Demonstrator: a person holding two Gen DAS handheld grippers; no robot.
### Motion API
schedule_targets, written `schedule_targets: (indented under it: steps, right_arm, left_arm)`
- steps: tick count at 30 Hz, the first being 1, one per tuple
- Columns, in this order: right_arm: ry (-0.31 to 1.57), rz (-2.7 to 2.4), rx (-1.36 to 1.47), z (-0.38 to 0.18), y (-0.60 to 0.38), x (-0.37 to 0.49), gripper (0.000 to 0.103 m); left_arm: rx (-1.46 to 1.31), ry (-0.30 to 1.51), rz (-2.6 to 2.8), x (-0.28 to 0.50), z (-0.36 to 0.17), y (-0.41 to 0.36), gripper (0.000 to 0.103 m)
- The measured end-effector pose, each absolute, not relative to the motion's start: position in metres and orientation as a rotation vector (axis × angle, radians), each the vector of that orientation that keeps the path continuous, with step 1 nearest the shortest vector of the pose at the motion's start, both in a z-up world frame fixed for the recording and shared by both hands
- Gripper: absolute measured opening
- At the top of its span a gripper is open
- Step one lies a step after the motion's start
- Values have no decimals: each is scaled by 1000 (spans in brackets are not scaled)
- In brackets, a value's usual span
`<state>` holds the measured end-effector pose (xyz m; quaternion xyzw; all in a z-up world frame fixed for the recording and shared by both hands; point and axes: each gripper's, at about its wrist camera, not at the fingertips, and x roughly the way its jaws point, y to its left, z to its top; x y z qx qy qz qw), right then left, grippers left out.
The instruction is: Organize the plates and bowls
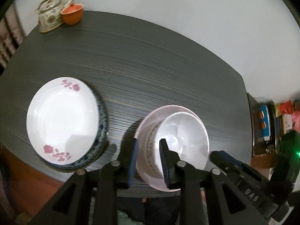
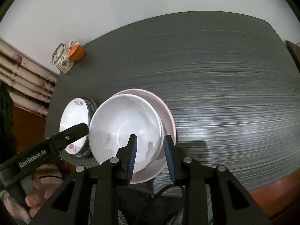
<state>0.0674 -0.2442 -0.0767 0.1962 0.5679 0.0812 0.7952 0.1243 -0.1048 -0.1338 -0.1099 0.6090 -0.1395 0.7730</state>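
Left gripper point(image 1: 148, 150) straddles the near rim of the white bowl point(image 1: 184, 131), jaws slightly parted, pads apparently clear; the bowl sits in a pink plate point(image 1: 145, 123) beside the floral plate point(image 1: 61, 116). Right gripper point(image 2: 150, 144) likewise straddles the bowl's point(image 2: 123, 123) right rim without pressing it, on the grey table point(image 2: 225, 93).

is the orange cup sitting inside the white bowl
No, the small orange cup stands beside the patterned teapot at the table's far corner, away from the white bowl.

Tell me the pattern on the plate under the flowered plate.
Blue and white speckled rim on the lower plate, clearest in the left wrist view.
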Motion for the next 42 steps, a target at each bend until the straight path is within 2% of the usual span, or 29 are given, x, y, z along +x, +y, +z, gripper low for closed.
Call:
schedule_targets:
  steps: [5,11,31,42]
  right_arm:
    - [1215,142,428,-75,-260,60,37]
    - [1256,86,429,-87,-275,57,41]
    - [1356,57,426,-126,-265,63,41]
    - [1372,39,380,-136,-248,71,36]
  left_arm:
    - [-275,1346,-263,123,-140,-90,24]
    - [-298,1398,-257,124,-156,-89,24]
    - [-271,1498,-220,137,-194,-113,24]
    - [-241,1507,-212,134,-207,-131,24]
